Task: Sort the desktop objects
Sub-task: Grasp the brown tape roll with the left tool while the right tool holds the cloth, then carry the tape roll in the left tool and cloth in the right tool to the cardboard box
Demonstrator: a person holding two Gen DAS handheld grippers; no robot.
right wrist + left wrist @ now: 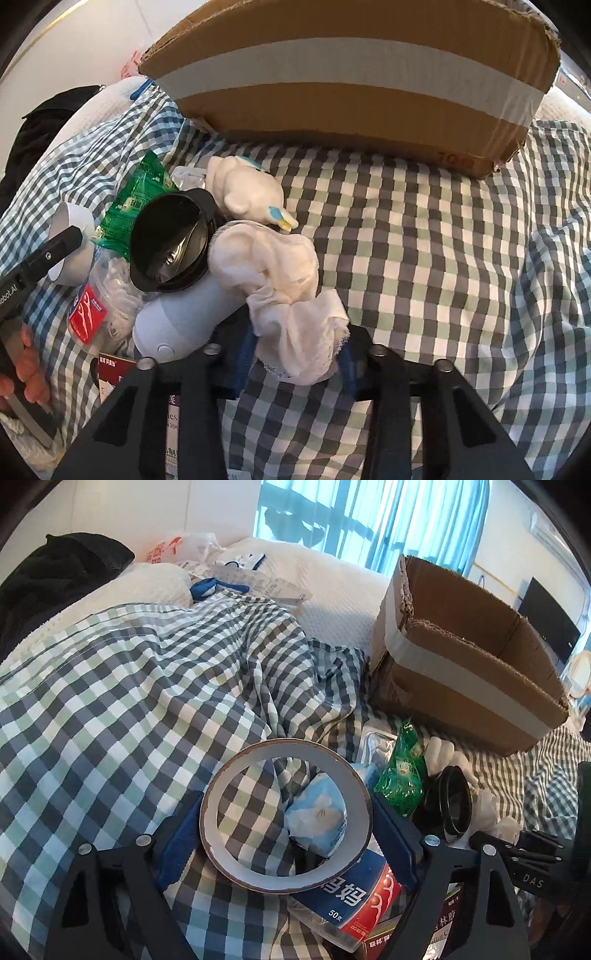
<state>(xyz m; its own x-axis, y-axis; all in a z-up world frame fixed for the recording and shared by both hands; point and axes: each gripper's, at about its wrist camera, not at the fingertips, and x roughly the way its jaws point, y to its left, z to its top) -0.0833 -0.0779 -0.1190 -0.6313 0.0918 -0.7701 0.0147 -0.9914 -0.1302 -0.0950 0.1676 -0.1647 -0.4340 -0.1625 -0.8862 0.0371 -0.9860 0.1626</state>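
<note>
The left gripper (286,825) has its blue-padded fingers (175,843) set wide on either side of a roll of tape (286,816), which fills the lower centre of the left wrist view. The pads look to be against the roll's outer rim, so I judge it grasped, the wide spread being simply the roll's width; the ring stands tilted above the pile, which suggests it is being carried off rather than lying loose.

The right gripper (295,352) is clenched on a white gauzy cloth (284,291) at the lower centre of its own view. The blue fingers (245,350) pinch the cloth's bunched lower end, and the rest flops up and back against a pale grey handheld device (177,321). A narrow pinch suits something this limp.

The remaining things are heaped together at the left of the right wrist view: a black lidded cup (171,243) lying on its side, a green snack packet (138,205), a white plush toy (245,194), a clear tub of floss picks (98,306) and a dark red medicine box (114,376). They lie on a checked bedspread (424,258), not a desk.

The cardboard box (351,81), open-topped and banded with pale tape, sits just behind the heap at the top of the frame. Placed that near, it is likely where the sorted things go; its inside, seen in the left wrist view, shows nothing yet.
</note>
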